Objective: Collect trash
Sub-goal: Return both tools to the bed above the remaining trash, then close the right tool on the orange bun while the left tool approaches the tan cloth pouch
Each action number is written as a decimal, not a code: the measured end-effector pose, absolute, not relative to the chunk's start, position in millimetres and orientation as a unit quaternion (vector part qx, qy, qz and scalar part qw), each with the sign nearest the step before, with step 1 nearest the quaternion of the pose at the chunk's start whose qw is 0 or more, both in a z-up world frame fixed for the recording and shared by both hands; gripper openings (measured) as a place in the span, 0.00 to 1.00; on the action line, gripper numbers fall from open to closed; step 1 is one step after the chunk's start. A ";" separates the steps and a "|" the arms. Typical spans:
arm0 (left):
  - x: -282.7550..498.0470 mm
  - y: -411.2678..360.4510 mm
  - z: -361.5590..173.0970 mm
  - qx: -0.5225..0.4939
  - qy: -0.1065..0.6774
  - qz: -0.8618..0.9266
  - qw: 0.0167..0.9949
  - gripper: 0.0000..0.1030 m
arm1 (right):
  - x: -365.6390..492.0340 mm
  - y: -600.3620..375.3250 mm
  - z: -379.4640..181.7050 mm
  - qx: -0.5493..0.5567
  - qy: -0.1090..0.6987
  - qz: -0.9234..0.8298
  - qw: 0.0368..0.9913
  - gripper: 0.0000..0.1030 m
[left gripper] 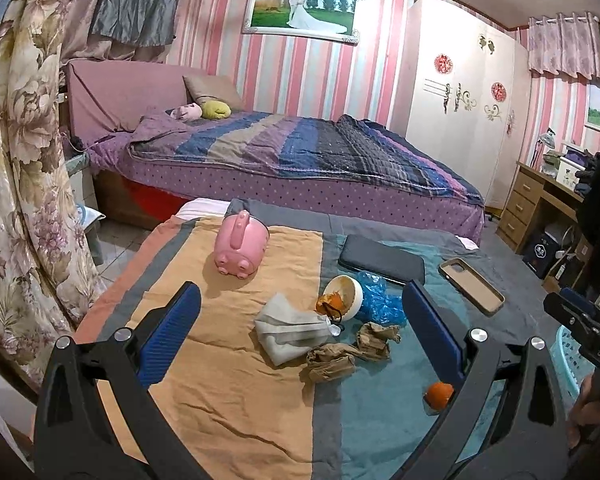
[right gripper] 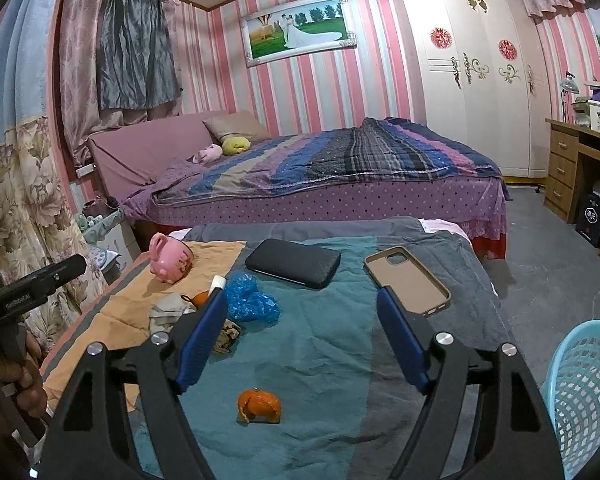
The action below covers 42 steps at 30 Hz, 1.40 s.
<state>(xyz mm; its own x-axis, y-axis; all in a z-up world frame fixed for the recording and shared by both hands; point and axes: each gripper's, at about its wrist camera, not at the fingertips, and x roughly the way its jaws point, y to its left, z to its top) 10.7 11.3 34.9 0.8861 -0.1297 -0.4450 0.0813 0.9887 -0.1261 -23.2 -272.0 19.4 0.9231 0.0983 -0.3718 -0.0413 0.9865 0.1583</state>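
Left wrist view: my left gripper (left gripper: 300,332) is spread wide w/ nothing held, and the tissue wad (left gripper: 290,330) and brown wrappers (left gripper: 350,350) lie dead ahead between the fingers, w/ the bowl (left gripper: 346,294) just behind. Right wrist view: my right gripper (right gripper: 302,344) is spread too, empty; the orange peel (right gripper: 259,406) sits just below, nearer this arm, and the basket (right gripper: 584,396) is off to the right, path clear I think.

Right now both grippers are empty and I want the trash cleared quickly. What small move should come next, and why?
Probably lower the right gripper onto the orange peel. Its jaws are open, the peel lies loose on the teal cloth just ahead of it, apart from the other items, and the blue basket stands close on that side. The left gripper is open over the crumpled scraps.
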 end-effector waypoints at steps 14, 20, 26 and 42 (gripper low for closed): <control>17.3 14.5 19.5 -0.037 0.264 -0.039 0.963 0.94 | -19.8 -256.4 0.2 0.042 0.228 0.060 0.971 0.74; 20.2 14.6 8.5 -0.015 0.284 -0.038 0.958 0.94 | -14.9 -243.8 -15.9 0.028 0.259 0.066 0.963 0.74; 25.9 23.8 1.6 -0.024 0.305 -0.031 0.951 0.94 | -5.0 -220.5 -38.3 -0.010 0.297 0.080 0.951 0.74; 56.4 0.2 -60.8 -0.011 0.386 -0.082 0.919 0.94 | 13.8 -192.2 -65.5 -0.048 0.353 0.093 0.930 0.20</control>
<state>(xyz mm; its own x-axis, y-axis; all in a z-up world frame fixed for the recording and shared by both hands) 56.4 0.2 -60.8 0.6891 -0.1592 -0.7070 0.1421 0.9863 -0.0836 13.8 -192.2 -65.5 0.7341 0.1385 -0.6648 -0.2066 0.9781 -0.0244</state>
